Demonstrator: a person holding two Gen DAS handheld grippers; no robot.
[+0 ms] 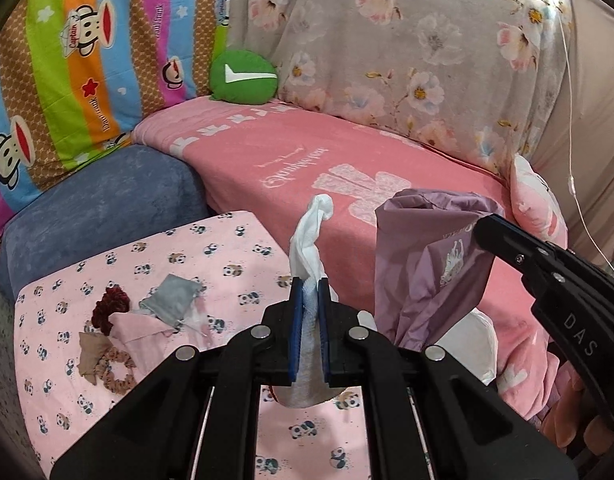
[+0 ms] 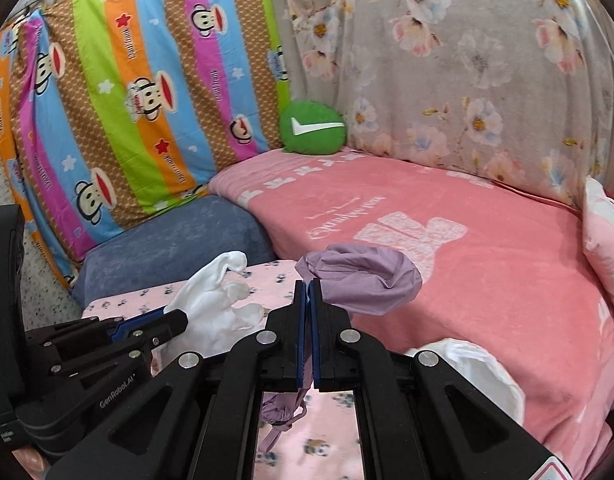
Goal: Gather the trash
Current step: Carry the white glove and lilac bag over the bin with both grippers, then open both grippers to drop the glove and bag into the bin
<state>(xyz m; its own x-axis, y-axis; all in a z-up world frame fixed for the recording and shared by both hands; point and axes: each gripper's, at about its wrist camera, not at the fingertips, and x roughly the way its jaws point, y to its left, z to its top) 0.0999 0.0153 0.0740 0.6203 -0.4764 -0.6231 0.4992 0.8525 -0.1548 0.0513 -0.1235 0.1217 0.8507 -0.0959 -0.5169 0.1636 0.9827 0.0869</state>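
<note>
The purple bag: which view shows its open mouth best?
The right wrist view: the purple bag gapes toward the camera, its rim pinched in the right claw. The left wrist view shows only the bag's crumpled side, partly behind the right claw.

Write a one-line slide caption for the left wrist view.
Left gripper clamps a white tissue beside the purple bag above the panda-print cloth.

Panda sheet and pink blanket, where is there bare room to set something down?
Free: the pink blanket between the green check pillow and the purple bag; the panda sheet strip beside the blue cushion. Crowded: the sheet's left part, with scrunchies and grey wrapper.
</note>
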